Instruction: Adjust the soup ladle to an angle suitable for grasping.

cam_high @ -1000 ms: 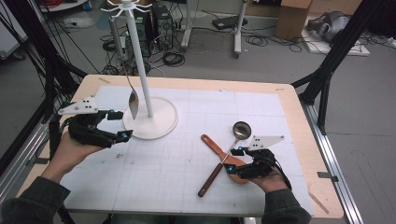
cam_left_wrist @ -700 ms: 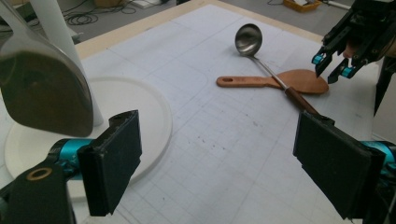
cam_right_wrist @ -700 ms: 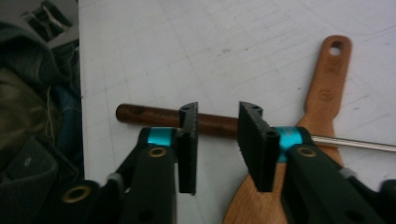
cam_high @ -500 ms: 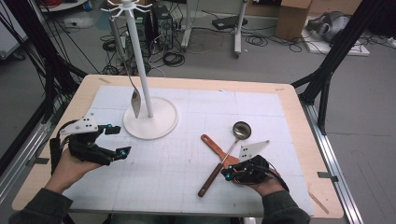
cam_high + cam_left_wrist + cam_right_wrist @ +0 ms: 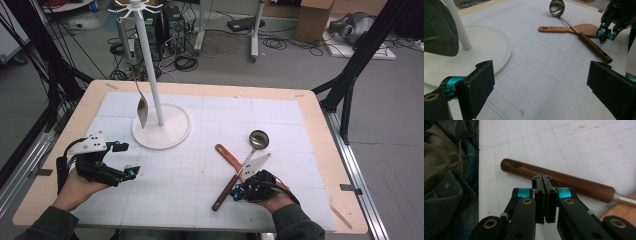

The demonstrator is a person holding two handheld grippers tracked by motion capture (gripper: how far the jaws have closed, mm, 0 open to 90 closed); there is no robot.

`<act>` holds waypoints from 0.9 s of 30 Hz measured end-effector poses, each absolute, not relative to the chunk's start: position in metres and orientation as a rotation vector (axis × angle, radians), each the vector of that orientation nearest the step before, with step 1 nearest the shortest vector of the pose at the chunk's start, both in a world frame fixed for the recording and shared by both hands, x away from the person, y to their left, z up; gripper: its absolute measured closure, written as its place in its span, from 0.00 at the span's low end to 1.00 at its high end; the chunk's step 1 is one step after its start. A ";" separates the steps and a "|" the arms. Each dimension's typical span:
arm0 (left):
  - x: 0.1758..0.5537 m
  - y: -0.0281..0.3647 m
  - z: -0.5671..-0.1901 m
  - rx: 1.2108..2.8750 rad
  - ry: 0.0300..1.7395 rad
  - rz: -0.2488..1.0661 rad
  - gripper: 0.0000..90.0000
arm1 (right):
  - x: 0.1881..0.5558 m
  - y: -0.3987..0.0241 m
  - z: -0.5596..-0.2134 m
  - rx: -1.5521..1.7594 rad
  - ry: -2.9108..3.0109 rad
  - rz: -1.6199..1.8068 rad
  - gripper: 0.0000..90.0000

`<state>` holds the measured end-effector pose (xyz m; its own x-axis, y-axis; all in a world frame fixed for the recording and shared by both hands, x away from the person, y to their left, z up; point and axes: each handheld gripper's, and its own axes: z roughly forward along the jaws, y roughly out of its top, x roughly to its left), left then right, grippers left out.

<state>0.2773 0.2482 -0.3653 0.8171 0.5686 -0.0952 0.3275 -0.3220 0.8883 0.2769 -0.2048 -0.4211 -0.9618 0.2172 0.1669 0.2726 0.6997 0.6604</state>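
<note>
The right gripper has its two black jaws pressed flat together with nothing between them. Their tips hang just over the near side of the ladle's dark wooden handle, around its middle; whether they touch the wood I cannot tell. In the high view this gripper sits at the near right of the table, at the handle of the ladle, which runs from its near left end up to a steel bowl farther right. A wooden spatula lies crossed under the ladle's shaft.

The left gripper has just been opening its jaws; they stand wide apart with only bare white gridded mat between them. From its own view the ladle lies well beyond the jaws, far and to the right, with the right gripper at its handle. The white round base of the hanger stand is just past its left jaw, and a steel utensil hangs from the stand.
</note>
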 end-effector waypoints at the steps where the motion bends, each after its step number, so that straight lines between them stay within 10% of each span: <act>1: 0.277 0.249 -0.366 1.936 0.673 0.282 0.08 | 0.277 -0.203 -0.422 -0.395 -2.832 -1.106 0.99; 27: 0.277 0.253 -0.369 1.921 0.697 0.288 0.07 | 0.293 -0.159 -0.430 -0.318 -2.844 -1.101 1.00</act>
<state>0.2768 0.2528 -0.3689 0.8031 0.5862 -0.1065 0.3405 -0.3049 0.8895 0.2929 -0.1594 -0.4299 -0.9756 0.1654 0.1442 0.2194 0.7211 0.6572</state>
